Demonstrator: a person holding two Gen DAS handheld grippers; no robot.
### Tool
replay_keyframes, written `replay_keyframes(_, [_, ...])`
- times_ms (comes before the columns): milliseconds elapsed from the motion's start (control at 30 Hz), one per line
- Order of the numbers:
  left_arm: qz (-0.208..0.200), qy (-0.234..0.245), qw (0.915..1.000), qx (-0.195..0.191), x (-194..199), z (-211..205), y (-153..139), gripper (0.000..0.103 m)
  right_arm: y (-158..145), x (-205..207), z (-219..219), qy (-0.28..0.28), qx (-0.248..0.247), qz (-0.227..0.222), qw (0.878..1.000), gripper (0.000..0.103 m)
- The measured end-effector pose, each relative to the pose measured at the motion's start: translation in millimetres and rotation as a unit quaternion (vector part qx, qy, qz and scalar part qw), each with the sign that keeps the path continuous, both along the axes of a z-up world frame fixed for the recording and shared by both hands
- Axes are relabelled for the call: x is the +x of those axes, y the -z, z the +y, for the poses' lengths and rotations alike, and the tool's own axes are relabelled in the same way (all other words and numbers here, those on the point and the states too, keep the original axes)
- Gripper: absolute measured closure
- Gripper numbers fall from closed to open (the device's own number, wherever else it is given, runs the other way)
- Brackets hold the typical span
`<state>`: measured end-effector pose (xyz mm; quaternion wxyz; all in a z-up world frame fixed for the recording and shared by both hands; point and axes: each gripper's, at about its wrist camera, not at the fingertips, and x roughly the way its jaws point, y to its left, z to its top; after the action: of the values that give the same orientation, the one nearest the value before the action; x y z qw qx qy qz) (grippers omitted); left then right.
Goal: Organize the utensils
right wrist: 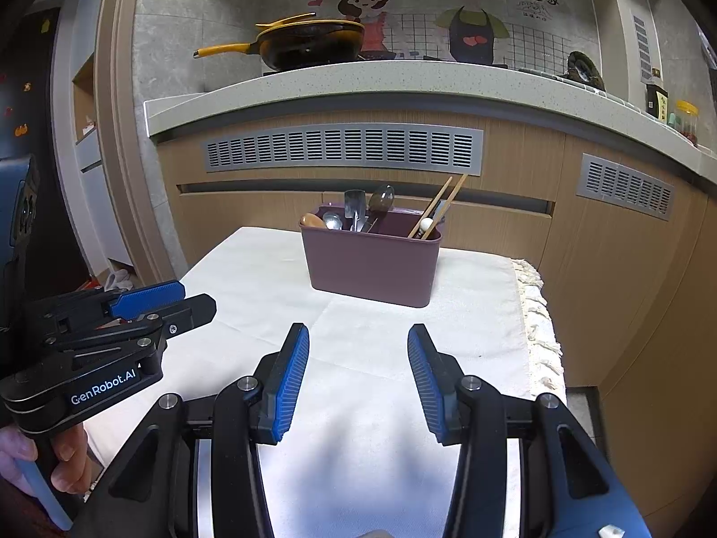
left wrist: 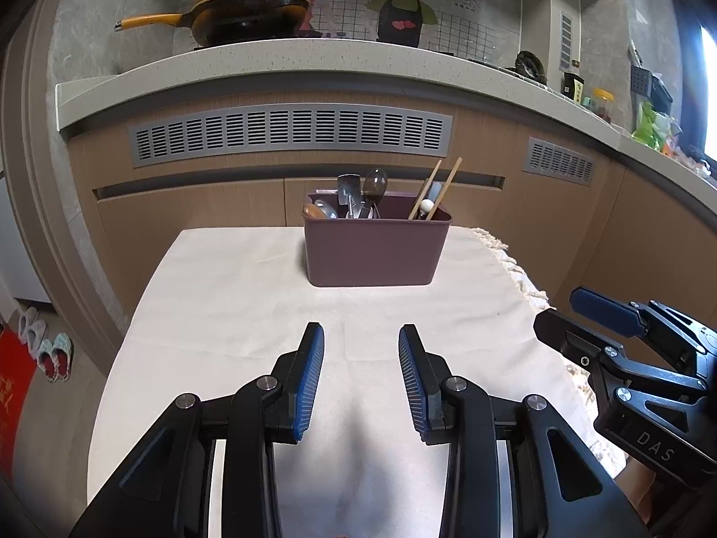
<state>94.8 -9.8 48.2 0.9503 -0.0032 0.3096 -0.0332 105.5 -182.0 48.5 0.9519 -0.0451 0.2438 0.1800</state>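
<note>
- Nearest the left wrist camera, the left gripper (left wrist: 360,336), black with ribbed blue pads, hovers over the cloth with its fingers spread wide and nothing between them.
- From the right wrist view, the right gripper (right wrist: 358,336), of the same black-and-blue build, likewise has its fingers well apart and bare, above the same cloth.
- Each gripper shows in the other's view: the right one at the lower right edge of the left view, the left one at the lower left of the right view, where a person's hand (right wrist: 67,457) wraps its handle.
- Under both lies a cream-white tablecloth (left wrist: 233,296) with a fringed right edge, covering a small table.
- At the far end of the cloth stands a mauve rectangular plastic utensil bin (left wrist: 375,249), upright, well apart from both grippers.
- Inside the bin, on its left side, sit metal spoons and a small metal spatula (left wrist: 348,188), plus a brown wooden spoon (left wrist: 313,210) leaning at the left corner.
- On the bin's right side, a pair of light wooden chopsticks (left wrist: 437,188) leans up and to the right, sticking out above the rim, beside a white-tipped utensil.
- Behind the table runs a speckled light stone countertop (left wrist: 287,56) over wood-grain cabinets with grey vent grilles.
- On that counter rests a yellow-handled dark frying pan (left wrist: 248,18).
</note>
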Motion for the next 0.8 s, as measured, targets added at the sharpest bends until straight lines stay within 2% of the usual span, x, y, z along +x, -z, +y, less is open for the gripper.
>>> replay_keyframes(800, [0.004, -0.002, 1.0000, -0.003, -3.2, -2.4, 3.2, 0.067, -1.1, 0.3, -3.8, 0.005, 0.000, -0.003, 1.000, 0.059])
